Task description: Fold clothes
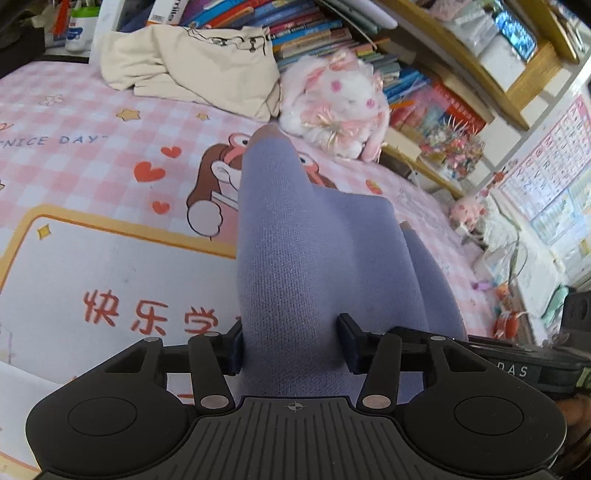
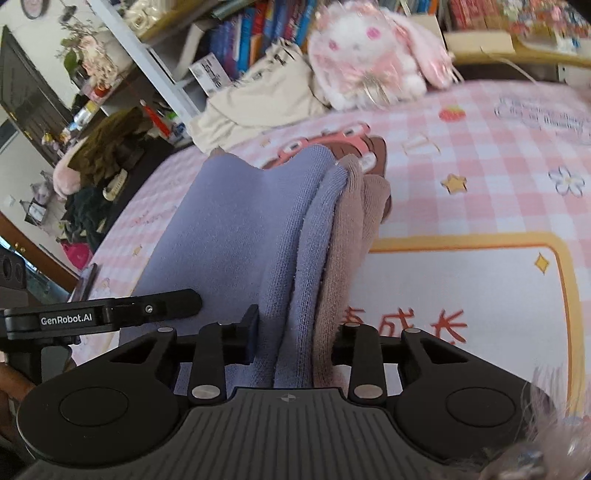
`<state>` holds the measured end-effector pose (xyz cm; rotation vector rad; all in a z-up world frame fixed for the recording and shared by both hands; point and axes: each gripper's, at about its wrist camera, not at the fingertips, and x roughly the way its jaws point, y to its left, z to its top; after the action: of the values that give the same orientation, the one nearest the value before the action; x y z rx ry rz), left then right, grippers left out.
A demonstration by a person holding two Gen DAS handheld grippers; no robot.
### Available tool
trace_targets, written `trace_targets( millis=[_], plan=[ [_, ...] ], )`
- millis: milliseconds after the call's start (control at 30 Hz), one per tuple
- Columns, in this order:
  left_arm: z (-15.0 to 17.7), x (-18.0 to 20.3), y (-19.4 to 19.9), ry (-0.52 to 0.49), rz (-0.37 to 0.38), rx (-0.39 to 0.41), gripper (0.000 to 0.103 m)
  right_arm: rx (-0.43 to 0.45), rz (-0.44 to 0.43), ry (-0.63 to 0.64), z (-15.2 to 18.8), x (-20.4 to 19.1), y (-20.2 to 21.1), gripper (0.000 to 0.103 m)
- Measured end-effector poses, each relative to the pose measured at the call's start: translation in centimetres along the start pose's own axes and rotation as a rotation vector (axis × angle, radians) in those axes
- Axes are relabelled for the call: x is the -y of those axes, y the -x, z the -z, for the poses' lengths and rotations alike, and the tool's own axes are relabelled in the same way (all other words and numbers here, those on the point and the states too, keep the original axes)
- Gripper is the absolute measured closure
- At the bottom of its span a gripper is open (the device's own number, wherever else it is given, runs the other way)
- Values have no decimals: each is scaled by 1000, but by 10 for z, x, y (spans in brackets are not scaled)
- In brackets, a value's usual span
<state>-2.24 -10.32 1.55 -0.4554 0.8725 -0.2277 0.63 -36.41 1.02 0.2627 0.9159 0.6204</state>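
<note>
Black linkage arms fill the bottom of both views, and both grippers are clamped on cloth. Left gripper [image 1: 290, 345] has its jaws pressed in on a thick bunch of the lavender knit garment [image 1: 295, 258], which rises away from the camera in a tall fold over the pink checked mat [image 1: 92, 110] on the bench. Right gripper [image 2: 293, 339] pinches several stacked layers of the same garment [image 2: 240, 229], lavender on the left and a mauve-brown edge [image 2: 347, 240] on the right, jaws closed in tight against the bundle.

Behind the fold sits a white and pink plush rabbit [image 1: 332, 99], and next to it a crumpled cream cloth [image 1: 192, 66], both against rows of books [image 1: 306, 33] on the shelf. From the right wrist the rabbit [image 2: 373, 55] and cream cloth [image 2: 266, 99] show again, blurred. The other gripper's body, marked GenRobot.AI [image 2: 66, 319], pokes in at the lower left there.

The raised fabric blocks the cartoon figure [image 1: 218, 184] printed on the mat and cuts off the red Chinese lettering [image 1: 147, 314]. How far the garment hangs below the grippers is hidden. Pale fuzz at the right wrist view's lower right corner is too blurred to identify.
</note>
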Motion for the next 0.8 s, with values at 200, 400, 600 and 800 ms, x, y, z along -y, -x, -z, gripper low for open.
trace_targets(
  millis=[200, 400, 600, 800],
  plan=[
    [-14, -15, 6, -18, 23, -4, 54, 30, 29, -5, -4, -21, -5, 73],
    [-27, -37, 13, -29, 48, -23, 54, 41, 53, -34, -5, -41, -19, 73],
    [-42, -58, 16, -41, 66, -35, 54, 54, 69, -61, -9, -61, -34, 73],
    [-56, -79, 17, -47, 86, -34, 54, 70, 85, -62, -17, -77, -50, 73]
  ],
)
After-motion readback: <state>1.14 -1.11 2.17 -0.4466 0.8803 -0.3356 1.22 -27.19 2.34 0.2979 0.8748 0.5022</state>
